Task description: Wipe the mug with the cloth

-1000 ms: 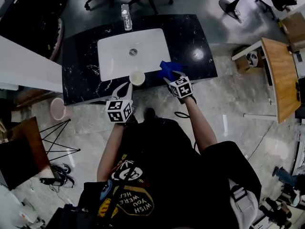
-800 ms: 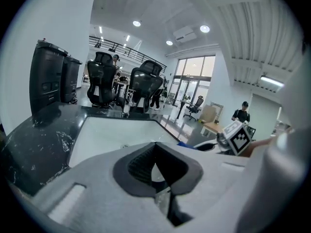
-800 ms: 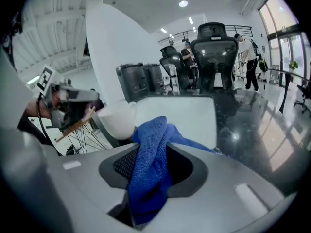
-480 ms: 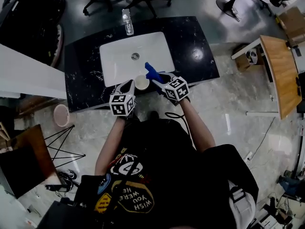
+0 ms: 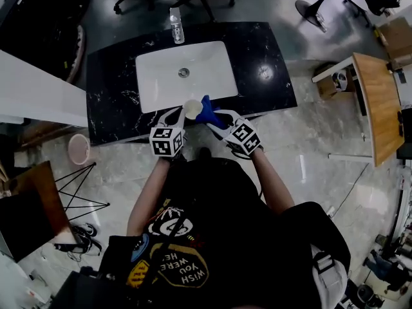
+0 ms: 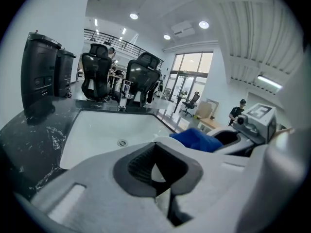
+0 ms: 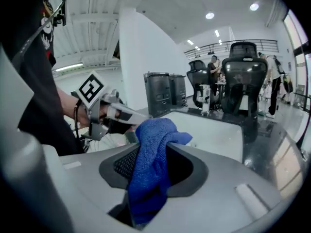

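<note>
The left hand-held gripper (image 5: pixel 179 113) clamps the mug (image 5: pixel 192 107) at the sink's (image 5: pixel 161 76) 6 o'clock. The right hand-held gripper (image 5: pixel 217 117) pinches the cloth (image 5: pixel 206 110), which seems to touch the mug's 3 o'clock side. Hard rubbing might twist the mug loose, off the bench (image 5: pixel 116 89).

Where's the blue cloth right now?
Head view, centre: the blue cloth is clamped in the right gripper at the front edge of the counter, just right of the mug.
</note>
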Available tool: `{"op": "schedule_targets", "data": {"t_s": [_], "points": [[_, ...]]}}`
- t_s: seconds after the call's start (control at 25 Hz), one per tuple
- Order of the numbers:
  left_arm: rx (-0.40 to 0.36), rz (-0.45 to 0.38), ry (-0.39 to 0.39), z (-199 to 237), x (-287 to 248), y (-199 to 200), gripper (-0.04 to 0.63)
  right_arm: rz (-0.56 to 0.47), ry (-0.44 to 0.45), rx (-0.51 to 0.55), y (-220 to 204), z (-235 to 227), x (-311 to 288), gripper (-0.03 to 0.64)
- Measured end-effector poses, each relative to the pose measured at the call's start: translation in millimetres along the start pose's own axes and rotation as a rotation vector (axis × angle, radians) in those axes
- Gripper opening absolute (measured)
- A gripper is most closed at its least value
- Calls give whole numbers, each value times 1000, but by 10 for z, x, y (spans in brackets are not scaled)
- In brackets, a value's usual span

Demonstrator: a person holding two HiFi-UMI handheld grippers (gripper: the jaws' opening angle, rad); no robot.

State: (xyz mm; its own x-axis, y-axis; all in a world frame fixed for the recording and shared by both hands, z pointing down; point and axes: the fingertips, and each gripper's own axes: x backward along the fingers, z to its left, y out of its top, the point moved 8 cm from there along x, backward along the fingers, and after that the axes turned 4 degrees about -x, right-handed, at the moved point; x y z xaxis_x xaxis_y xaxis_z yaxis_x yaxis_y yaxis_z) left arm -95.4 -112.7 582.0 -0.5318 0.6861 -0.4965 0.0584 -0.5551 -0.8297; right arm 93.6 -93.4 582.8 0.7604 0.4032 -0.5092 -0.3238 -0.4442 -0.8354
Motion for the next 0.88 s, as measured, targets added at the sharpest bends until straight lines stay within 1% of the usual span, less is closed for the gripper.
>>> {"op": "schedule_targets", "data": {"t_s": [0.08, 0.12, 0.16, 0.24, 0.32, 0.4, 0.48, 0.52, 0.56, 0.6, 0.68, 0.76, 0.8, 0.88], "points": [[23, -12, 23, 49, 41, -8, 3, -74, -61, -28, 148, -152, 16, 144], [36, -17, 29, 65, 56, -19, 3, -93, -75, -40, 205, -214, 5, 144], [50, -20, 32, 75, 67, -36, 3, -88, -79, -43, 235, -257, -18, 144], [76, -21, 37, 71, 79, -89, 3, -18, -63, -25, 193, -273, -71, 144], [81, -18, 37, 42, 86, -139, 3, 49, -10, -8, 62, -173, -88, 144], [77, -16, 34, 22, 70, -159, 3, 71, 71, 20, -59, 23, -79, 144], [85, -18, 36, 26, 47, -166, 3, 84, 148, 93, -135, 236, -75, 144], [90, -22, 38, 30, 43, -168, 3, 80, 175, 123, -152, 305, -65, 144], [92, -26, 40, 33, 46, -169, 3, 60, 191, 127, -150, 324, -44, 146], [90, -32, 42, 35, 55, -169, 3, 23, 192, 103, -128, 290, -11, 146], [82, -40, 47, 47, 83, -168, 3, -67, 145, 23, -27, 110, 61, 144], [81, -45, 53, 74, 107, -165, 3, -111, 58, -24, 101, -106, 82, 144], [83, -46, 56, 88, 112, -163, 3, -104, 14, -29, 152, -198, 58, 144], [88, -46, 58, 101, 110, -160, 3, -42, -42, -17, 182, -316, -54, 144]]}}
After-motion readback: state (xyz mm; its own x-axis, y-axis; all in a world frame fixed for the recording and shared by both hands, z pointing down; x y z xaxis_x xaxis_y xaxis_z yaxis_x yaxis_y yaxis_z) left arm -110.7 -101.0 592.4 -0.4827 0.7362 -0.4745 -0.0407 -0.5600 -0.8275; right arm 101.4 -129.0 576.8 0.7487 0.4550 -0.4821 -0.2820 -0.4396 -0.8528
